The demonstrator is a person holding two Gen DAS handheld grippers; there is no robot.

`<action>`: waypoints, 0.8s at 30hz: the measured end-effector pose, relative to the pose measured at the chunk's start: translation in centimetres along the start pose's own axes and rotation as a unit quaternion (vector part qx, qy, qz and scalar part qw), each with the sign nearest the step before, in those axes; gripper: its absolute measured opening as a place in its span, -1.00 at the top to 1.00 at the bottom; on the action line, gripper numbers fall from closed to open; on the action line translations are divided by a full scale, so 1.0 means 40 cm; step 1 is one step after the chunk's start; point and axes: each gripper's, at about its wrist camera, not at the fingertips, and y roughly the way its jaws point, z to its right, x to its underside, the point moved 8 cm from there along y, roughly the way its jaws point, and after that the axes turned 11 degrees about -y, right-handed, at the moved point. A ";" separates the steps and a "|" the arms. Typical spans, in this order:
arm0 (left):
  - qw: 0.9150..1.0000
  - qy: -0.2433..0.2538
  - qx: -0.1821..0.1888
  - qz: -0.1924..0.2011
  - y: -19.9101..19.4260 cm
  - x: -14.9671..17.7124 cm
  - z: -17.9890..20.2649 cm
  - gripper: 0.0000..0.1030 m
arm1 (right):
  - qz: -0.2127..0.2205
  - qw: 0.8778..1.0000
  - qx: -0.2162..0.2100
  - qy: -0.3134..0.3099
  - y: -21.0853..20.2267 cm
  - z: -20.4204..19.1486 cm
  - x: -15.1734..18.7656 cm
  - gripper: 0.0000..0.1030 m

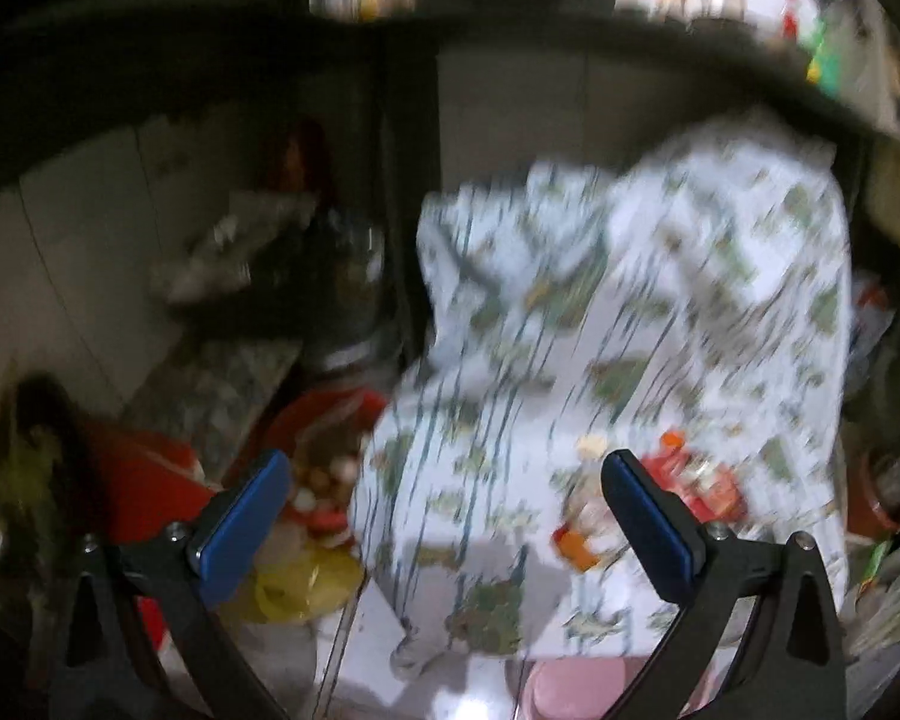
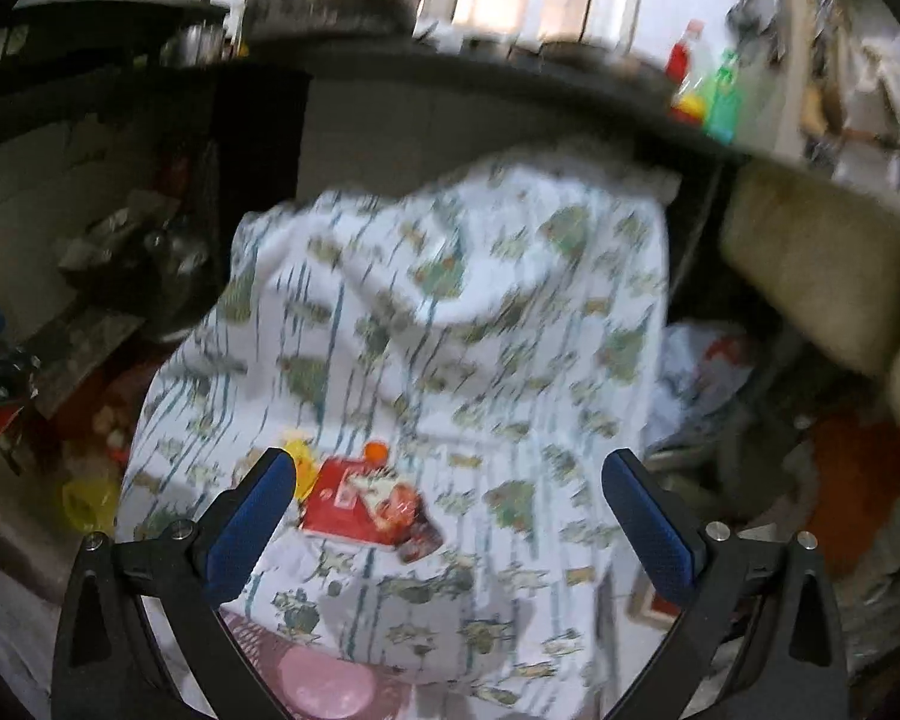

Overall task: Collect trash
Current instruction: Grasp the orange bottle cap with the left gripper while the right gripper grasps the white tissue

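Observation:
A red snack wrapper [image 2: 360, 510] lies on a white cloth with a green print [image 2: 450, 330], with small yellow and orange bits [image 2: 303, 456] beside it. In the left wrist view the wrapper [image 1: 699, 480] and orange scraps [image 1: 576, 543] lie on the same cloth [image 1: 630, 300]. My left gripper [image 1: 447, 516] is open and empty above the cloth, left of the wrapper. My right gripper [image 2: 450, 516] is open and empty, with the wrapper just inside its left finger [image 2: 252, 522]. Both views are blurred.
A pink object [image 2: 324, 690] shows under the cloth's near edge. A yellow bag [image 1: 306, 588] and a red basin with food scraps [image 1: 324, 450] sit left of the cloth. A dark counter [image 2: 510, 84] with pots and bottles [image 2: 708, 84] runs behind. A beige cushion [image 2: 822, 264] is right.

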 end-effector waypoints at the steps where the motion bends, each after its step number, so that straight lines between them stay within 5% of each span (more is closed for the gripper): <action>1: 1.000 0.000 0.004 -0.022 0.029 0.020 -0.001 -1.00 | -0.002 1.000 0.001 0.004 0.023 -0.001 0.015 -0.98; 5: 0.991 -0.030 0.045 -0.123 0.140 0.077 0.001 -1.00 | -0.038 0.999 -0.015 0.019 0.120 -0.002 0.085 -0.98; 12: 0.974 -0.056 0.069 -0.207 0.242 0.121 0.044 -0.86 | -0.096 0.994 -0.032 0.048 0.231 0.033 0.147 -0.95; 17: 0.958 -0.055 0.094 -0.267 0.285 0.177 0.086 -0.40 | -0.134 0.987 -0.055 0.075 0.285 0.046 0.184 -0.95; 24: 0.936 -0.016 0.129 -0.328 0.315 0.248 0.184 -0.11 | -0.166 0.981 -0.053 0.088 0.312 0.065 0.214 -0.94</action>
